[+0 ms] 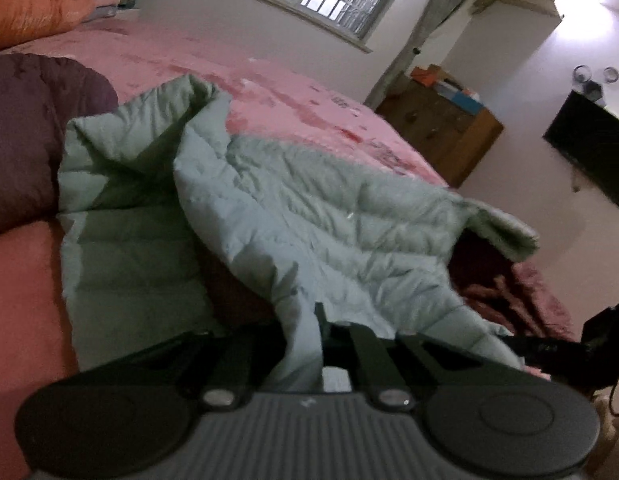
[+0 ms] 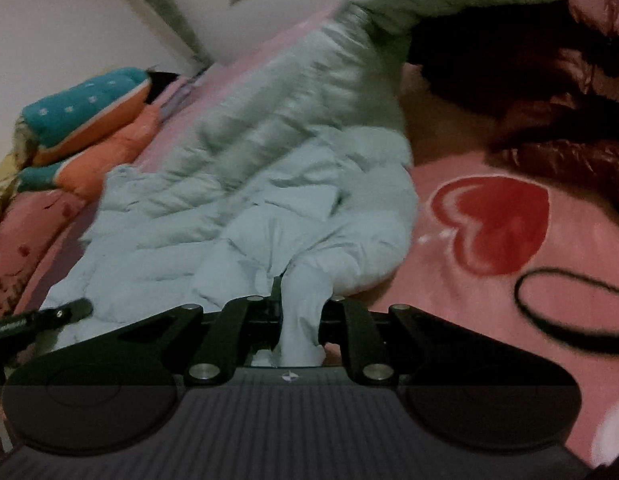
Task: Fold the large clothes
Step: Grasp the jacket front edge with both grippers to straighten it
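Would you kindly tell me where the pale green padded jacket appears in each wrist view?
Left wrist view: the pale green padded jacket spreads across the centre, its near edge pinched in the left gripper.
Right wrist view: it runs from centre to upper right, a fold pinched in the right gripper.
Shared landmark: the pink bedspread beneath it.

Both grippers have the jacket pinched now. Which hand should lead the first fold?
Left, probably. The left gripper grips the green jacket with open pink bedspread ahead; the right gripper has a dark red coat close beside it.
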`<control>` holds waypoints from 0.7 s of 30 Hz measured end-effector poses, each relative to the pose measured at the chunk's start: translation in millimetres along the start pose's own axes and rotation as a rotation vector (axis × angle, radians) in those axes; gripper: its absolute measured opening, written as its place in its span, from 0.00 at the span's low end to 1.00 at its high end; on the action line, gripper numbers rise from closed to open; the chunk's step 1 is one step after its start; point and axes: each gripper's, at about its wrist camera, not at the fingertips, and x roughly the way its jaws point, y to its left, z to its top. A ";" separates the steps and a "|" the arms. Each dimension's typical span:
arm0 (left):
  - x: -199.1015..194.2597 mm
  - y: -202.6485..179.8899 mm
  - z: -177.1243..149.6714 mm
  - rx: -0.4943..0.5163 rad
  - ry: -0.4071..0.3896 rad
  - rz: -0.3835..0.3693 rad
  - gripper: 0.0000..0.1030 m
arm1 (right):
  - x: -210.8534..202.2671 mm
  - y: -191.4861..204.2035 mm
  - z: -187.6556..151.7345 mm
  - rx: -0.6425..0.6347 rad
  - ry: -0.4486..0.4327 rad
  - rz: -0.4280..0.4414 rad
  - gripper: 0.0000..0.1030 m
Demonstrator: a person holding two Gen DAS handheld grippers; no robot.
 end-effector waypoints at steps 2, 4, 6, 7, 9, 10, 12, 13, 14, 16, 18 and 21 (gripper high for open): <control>-18.1 -6.5 -3.8 -0.001 0.005 -0.019 0.02 | -19.7 10.5 -4.6 -0.007 -0.011 0.021 0.10; -36.3 -12.9 -10.8 0.005 0.018 -0.036 0.02 | -44.2 19.8 -10.8 -0.019 -0.022 0.039 0.10; -51.1 -16.5 -19.5 0.006 0.035 -0.047 0.02 | -64.9 26.9 -17.5 -0.027 -0.031 0.052 0.10; -55.7 -18.7 -25.0 0.004 0.044 -0.051 0.02 | -74.6 30.4 -21.0 -0.028 -0.035 0.057 0.10; -67.2 -20.9 -37.0 -0.004 0.067 -0.054 0.02 | -95.1 36.0 -30.7 -0.031 -0.041 0.061 0.10; -71.5 -21.6 -43.3 -0.004 0.080 -0.051 0.02 | -102.0 37.3 -34.5 -0.029 -0.043 0.061 0.10; -77.2 -21.8 -55.0 -0.006 0.106 -0.042 0.02 | -113.4 39.8 -45.3 -0.020 -0.043 0.058 0.10; -78.8 -20.6 -60.5 -0.009 0.118 -0.036 0.02 | -120.7 38.7 -50.5 -0.017 -0.042 0.053 0.10; -79.6 -19.0 -65.4 -0.013 0.128 -0.029 0.02 | -127.3 37.9 -56.8 -0.015 -0.040 0.043 0.10; -79.5 -16.2 -73.5 -0.027 0.160 -0.007 0.02 | -122.5 29.1 -54.3 0.000 -0.030 0.020 0.10; -76.6 -13.9 -80.3 -0.034 0.205 0.012 0.02 | -117.5 16.5 -54.7 0.026 -0.019 -0.013 0.10; -61.7 -13.9 -87.8 -0.019 0.282 0.080 0.04 | -104.4 1.1 -56.8 0.092 0.016 -0.052 0.10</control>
